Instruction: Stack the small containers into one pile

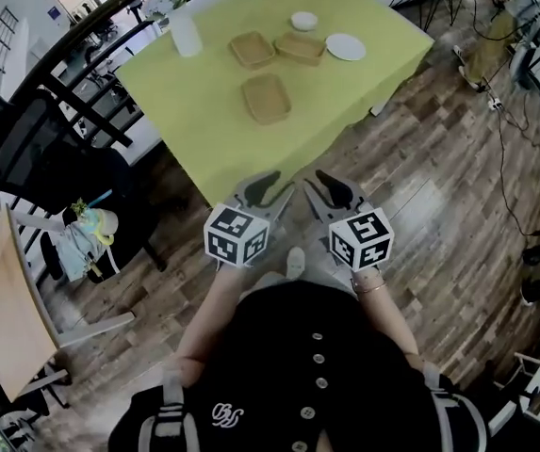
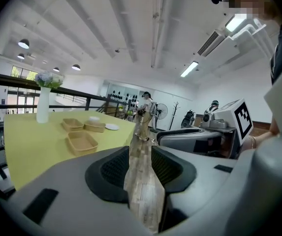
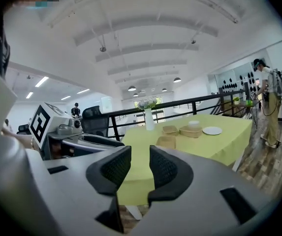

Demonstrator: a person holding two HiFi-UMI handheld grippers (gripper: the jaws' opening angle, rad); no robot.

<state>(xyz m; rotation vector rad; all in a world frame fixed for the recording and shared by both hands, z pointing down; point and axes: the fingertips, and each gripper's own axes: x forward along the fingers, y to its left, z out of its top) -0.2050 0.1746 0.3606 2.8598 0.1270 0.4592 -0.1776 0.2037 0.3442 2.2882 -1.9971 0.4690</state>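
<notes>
The left gripper (image 2: 141,157) is holding its 2 black ribbed fingers (image 2: 113,168) clearly apart. Only the wood-plank floor (image 2: 143,191) is showing through the gap, so it is gripping nothing. The right gripper (image 3: 140,165) is holding its 2 fingers (image 3: 164,170) parted a little more narrowly and is also empty. Both are hovering side by side, short of the table and touching nothing on it.

Well ahead of both sets of fingertips, the table under a yellow-green cloth (image 1: 204,130) is carrying 3 shallow tan rectangular containers, none of them stacked. The nearest container (image 1: 267,98) is lying alone, closest to the fingertips, open side up with nothing showing inside. Beyond it, the far left container (image 1: 252,49) and the far right container (image 1: 300,47) are sitting just beside each other, also looking empty. Farther still, 1 small white round bowl (image 1: 303,21) is standing apart, its contents too small to tell. 1 flat white round plate (image 1: 345,46) is lying bare to the right, and 1 white vase of pale flowers (image 1: 185,31) is standing to the left.
</notes>
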